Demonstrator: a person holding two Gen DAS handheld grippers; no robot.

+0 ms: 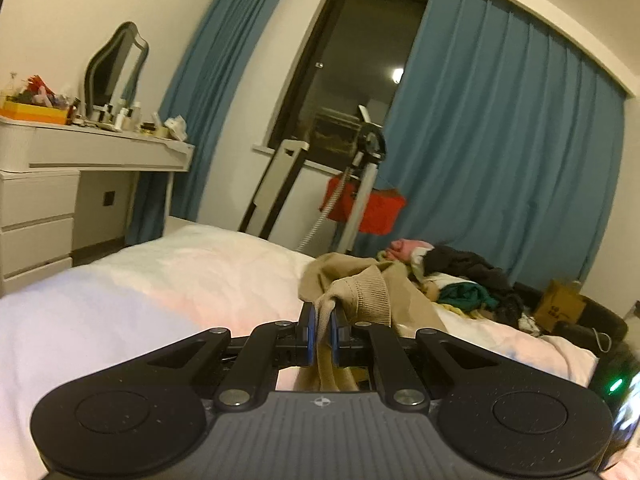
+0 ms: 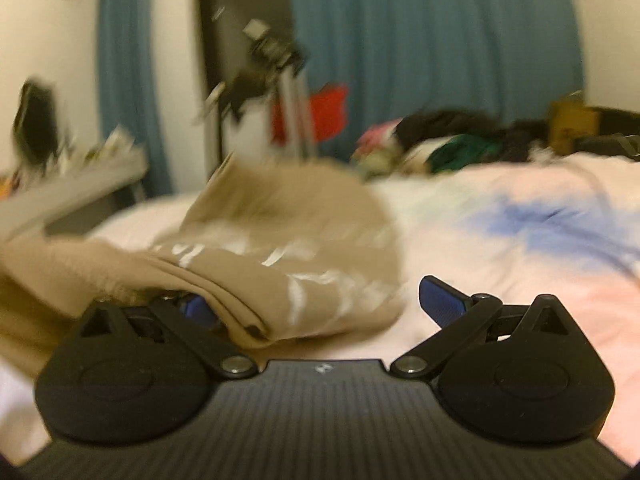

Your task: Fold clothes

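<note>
On the bed [image 1: 160, 280], your left gripper [image 1: 323, 330] is pinching a bunched fold of the tan garment [image 1: 360, 288]; the right gripper [image 2: 320, 308] is spread wide w/ cloth lying over its left finger. Risk: the pinch is thin, so a tug could slip it & drop the fold. The clothes pile [image 1: 472, 284] sits just beyond, close enough to snag.

Right wrist view is all motion blur; tan garment [image 2: 280, 240] hides one blue pad, print unreadable, far clothes pile [image 2: 440, 144] smeared.
</note>
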